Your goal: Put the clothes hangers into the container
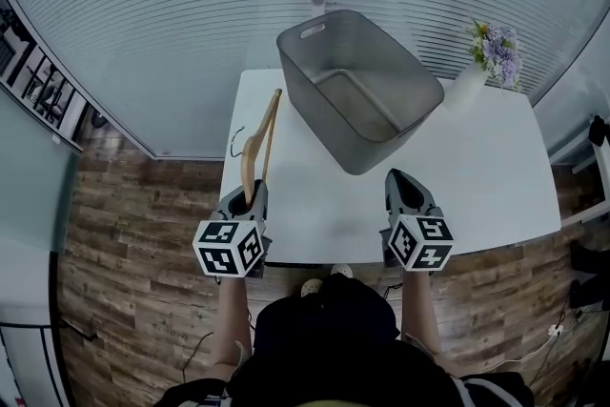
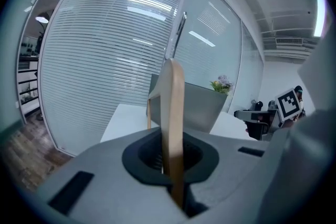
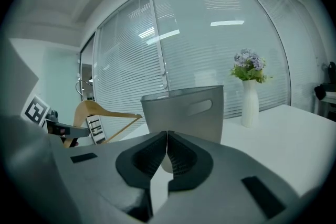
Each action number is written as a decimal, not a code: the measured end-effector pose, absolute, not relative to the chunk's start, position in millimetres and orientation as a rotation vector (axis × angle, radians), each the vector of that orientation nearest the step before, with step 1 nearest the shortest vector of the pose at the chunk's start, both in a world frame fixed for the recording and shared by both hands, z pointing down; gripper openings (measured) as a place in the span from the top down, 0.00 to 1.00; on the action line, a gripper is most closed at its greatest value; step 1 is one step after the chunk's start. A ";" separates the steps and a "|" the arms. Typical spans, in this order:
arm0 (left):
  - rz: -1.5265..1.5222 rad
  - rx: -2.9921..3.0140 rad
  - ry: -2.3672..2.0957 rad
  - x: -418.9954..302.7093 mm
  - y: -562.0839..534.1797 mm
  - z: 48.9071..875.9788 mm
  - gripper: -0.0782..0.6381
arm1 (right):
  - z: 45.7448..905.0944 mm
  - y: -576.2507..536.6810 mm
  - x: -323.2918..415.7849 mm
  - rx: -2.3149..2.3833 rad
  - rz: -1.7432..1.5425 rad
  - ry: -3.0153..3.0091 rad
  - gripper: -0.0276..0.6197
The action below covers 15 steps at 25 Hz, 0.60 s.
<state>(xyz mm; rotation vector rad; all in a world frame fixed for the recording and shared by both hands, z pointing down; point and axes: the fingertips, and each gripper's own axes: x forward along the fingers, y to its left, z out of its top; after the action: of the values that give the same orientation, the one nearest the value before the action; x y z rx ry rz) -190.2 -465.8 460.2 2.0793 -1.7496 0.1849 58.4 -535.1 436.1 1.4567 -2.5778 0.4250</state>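
Left gripper (image 1: 250,193): fingers pinch a curved wooden hanger (image 1: 259,140), upright at centre left. Right gripper (image 1: 408,188): ribbed fingers pressed together, empty. Smooth grey bin (image 1: 329,52) upper centre on white bench (image 1: 477,167).

The left forearm (image 1: 229,315) and right forearm (image 1: 419,315) reach forward side by side to the near edge of the white table (image 1: 496,167). At that table's near left corner, the left gripper (image 1: 250,197) is clamped on a wooden hanger (image 1: 259,143) standing up from its jaws. The right gripper (image 1: 405,191), around the middle of that edge, has its jaws pressed together on nothing.
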 end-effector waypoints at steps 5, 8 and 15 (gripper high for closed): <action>0.216 2.140 -1.768 -187.1 -469.1 437.4 0.88 | 417.3 -542.2 64.7 1.480 0.338 -2.598 0.91; 0.264 2.175 -1.782 -187.3 -472.2 425.1 0.88 | 407.6 -547.3 67.7 1.484 0.303 -2.613 0.91; 0.344 2.251 -1.822 -187.8 -478.5 391.8 0.88 | 404.8 -553.3 72.8 1.470 0.317 -2.640 0.91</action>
<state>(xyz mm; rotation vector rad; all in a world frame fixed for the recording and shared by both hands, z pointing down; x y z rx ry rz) -187.8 -478.5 391.8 2.2512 -1.8218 0.3442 72.8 -553.3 404.8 1.4696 -2.6402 0.3174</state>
